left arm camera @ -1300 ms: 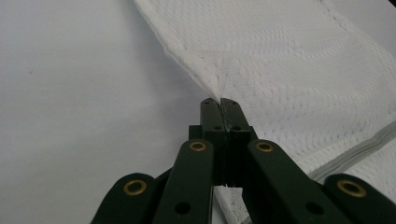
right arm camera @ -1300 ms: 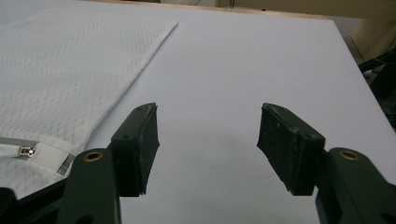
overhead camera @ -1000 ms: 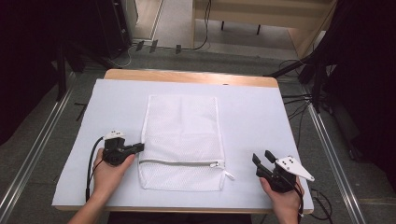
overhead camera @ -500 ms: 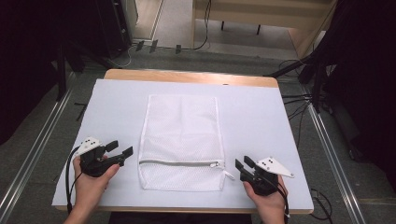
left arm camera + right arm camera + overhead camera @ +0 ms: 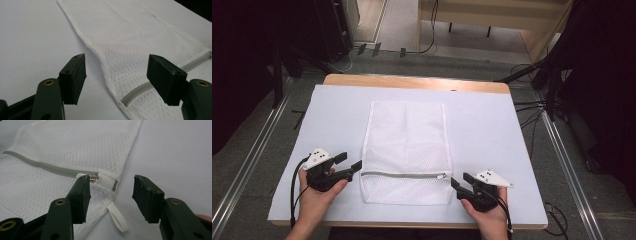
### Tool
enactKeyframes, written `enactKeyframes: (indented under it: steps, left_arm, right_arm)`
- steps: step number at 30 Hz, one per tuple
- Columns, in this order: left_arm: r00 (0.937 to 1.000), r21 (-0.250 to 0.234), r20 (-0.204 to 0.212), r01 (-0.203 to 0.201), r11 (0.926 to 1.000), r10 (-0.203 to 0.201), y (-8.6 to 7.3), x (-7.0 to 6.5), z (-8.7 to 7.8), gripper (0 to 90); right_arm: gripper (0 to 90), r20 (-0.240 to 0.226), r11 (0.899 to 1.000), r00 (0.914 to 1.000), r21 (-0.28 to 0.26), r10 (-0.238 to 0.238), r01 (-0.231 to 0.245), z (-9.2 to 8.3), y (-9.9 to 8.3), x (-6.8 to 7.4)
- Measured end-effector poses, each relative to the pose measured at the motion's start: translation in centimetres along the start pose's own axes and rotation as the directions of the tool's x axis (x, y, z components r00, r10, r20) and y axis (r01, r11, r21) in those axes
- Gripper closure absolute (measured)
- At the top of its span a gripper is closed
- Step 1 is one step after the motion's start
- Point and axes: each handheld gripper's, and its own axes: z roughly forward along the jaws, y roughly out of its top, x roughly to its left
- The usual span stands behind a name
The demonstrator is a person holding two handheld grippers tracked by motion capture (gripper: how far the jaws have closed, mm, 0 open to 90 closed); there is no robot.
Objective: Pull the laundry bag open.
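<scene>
A white mesh laundry bag (image 5: 407, 135) lies flat in the middle of the white-covered table (image 5: 492, 130), with its grey zipper (image 5: 404, 175) running across near the front. My left gripper (image 5: 350, 161) is just left of the bag's edge. Its jaws have just been opening, and in the left gripper view it (image 5: 116, 62) stands open over the bag's edge (image 5: 107, 82), touching nothing. My right gripper (image 5: 460, 180) is at the zipper's right end. Its jaws have just been opening too, and it (image 5: 112, 181) is open close to the zipper pull (image 5: 94, 178) and a white loop (image 5: 117, 217).
The table's wooden back edge (image 5: 412, 81) shows beyond the white cover. Bare cover lies left and right of the bag. Cables (image 5: 532, 105) and metal floor rails (image 5: 247, 165) run beside the table, with dark equipment at both sides.
My left gripper let go at the bag's left edge, opened and drew a little left. My right gripper moved left to the zipper's right end.
</scene>
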Motion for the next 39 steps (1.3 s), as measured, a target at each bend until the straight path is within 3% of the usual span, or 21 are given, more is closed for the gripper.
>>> enactKeyframes:
  steps: [9,14,15,18,19,28,30,33,34,35,36,39]
  left_arm:
    - [0.9996,0.016,0.026,-0.012,0.9998,0.012,-0.2,-0.4,0.3,33.6]
    - [0.9992,0.021,0.037,-0.014,0.9997,0.013,-0.3,-0.7,0.5,34.4]
    - [0.9990,0.023,0.042,-0.015,0.9996,0.014,-0.4,-0.7,0.6,34.5]
    - [0.9987,0.027,0.049,-0.019,0.9995,0.017,-0.4,-0.8,0.7,34.9]
    - [0.9986,0.032,0.049,-0.019,0.9993,0.018,-0.5,-0.8,0.8,35.1]
    - [0.9978,0.041,0.065,-0.012,0.9991,0.010,-0.5,-0.9,1.1,35.7]
    - [0.9971,0.038,0.076,-0.007,0.9993,0.004,-0.5,-1.1,1.1,36.0]
    - [0.9949,0.036,0.100,0.005,0.9993,-0.008,-0.3,-1.7,1.4,36.8]
    - [0.9949,0.036,0.100,0.005,0.9993,-0.008,-0.3,-1.7,1.4,37.1]
    - [0.9936,0.038,0.113,-0.003,0.9993,-0.002,-0.1,-2.2,1.7,37.3]
    - [0.9936,0.038,0.113,-0.003,0.9993,-0.002,-0.1,-2.2,1.7,37.4]
    - [0.9884,0.044,0.151,0.001,0.9990,-0.007,0.1,-3.1,2.4,37.6]
  right_arm:
    - [49.5,0.010,0.997,0.9993,0.076,-0.035,0.034,1.5,-0.5,0.4]
    - [46.8,0.005,0.996,0.9993,0.076,-0.038,0.037,2.0,-0.4,0.2]
    - [45.2,-0.019,0.996,0.9992,0.075,-0.036,0.038,2.3,-0.3,0.0]
    - [44.3,-0.030,0.994,0.9980,0.088,-0.055,0.057,2.7,-0.4,0.2]
    - [43.9,-0.023,0.993,0.9967,0.086,-0.078,0.080,2.9,-0.4,0.3]
    - [45.1,-0.001,0.989,0.9916,0.079,-0.129,0.129,3.4,-0.5,1.1]
    - [49.1,0.020,0.986,0.9886,0.079,-0.149,0.147,3.4,-0.6,1.4]
    - [62.7,0.071,0.982,0.9823,0.082,-0.174,0.168,3.4,-0.6,1.6]
    - [62.7,0.071,0.982,0.9823,0.082,-0.174,0.168,3.4,-0.6,1.6]
    - [70.7,0.083,0.981,0.9802,0.082,-0.180,0.173,3.5,-0.6,1.6]
    - [70.7,0.083,0.981,0.9802,0.082,-0.180,0.173,3.5,-0.6,1.6]
    - [83.2,0.084,0.982,0.9808,0.083,-0.176,0.169,3.5,-0.5,1.5]
